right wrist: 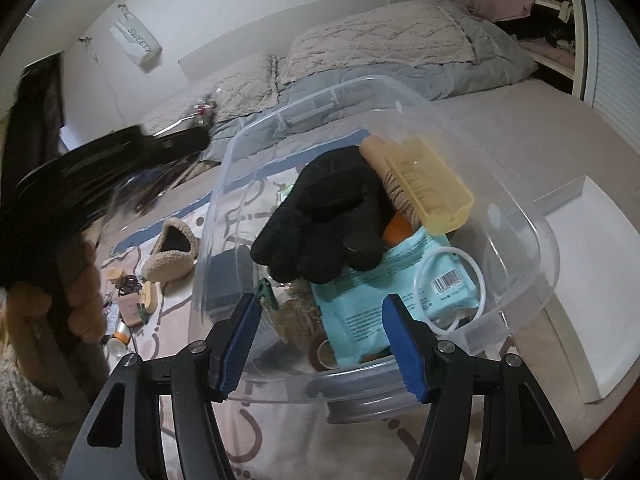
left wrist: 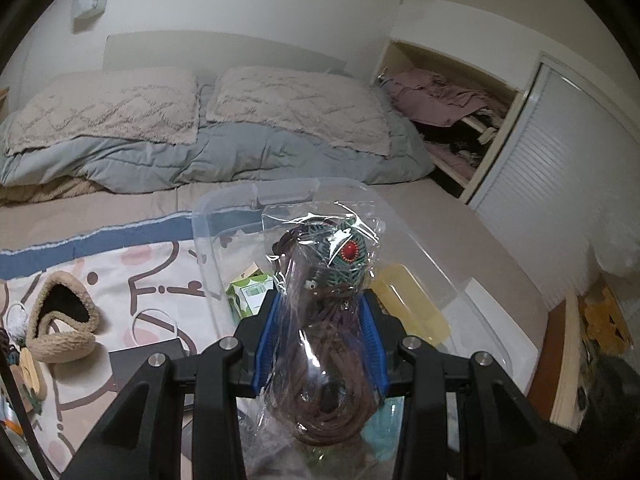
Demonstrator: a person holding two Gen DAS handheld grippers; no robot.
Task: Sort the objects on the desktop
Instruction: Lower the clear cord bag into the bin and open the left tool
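My left gripper [left wrist: 322, 299] is shut on a clear plastic bag [left wrist: 324, 320] of brown cord with a teal pendant and a red stone. It holds the bag over the near end of a clear plastic bin [left wrist: 208, 236]. In the right wrist view the bin [right wrist: 536, 236] holds a black glove [right wrist: 320, 216], a yellow case [right wrist: 430, 184], a teal packet [right wrist: 380, 292] and a clear ring of tubing [right wrist: 452, 292]. My right gripper [right wrist: 320, 298] stands open at the bin's near wall, with nothing between its pads. The left gripper [right wrist: 120, 156] shows blurred at the left, a hand [right wrist: 80, 300] around its handle.
The bin sits on a patterned cloth [right wrist: 132, 344] spread over a bed. A fuzzy slipper [right wrist: 172, 252], a dark box [left wrist: 144, 364] and small items [right wrist: 128, 300] lie left of the bin. A white lid [right wrist: 588, 272] lies to its right. Pillows [left wrist: 120, 108] and an open closet [left wrist: 452, 120] are behind.
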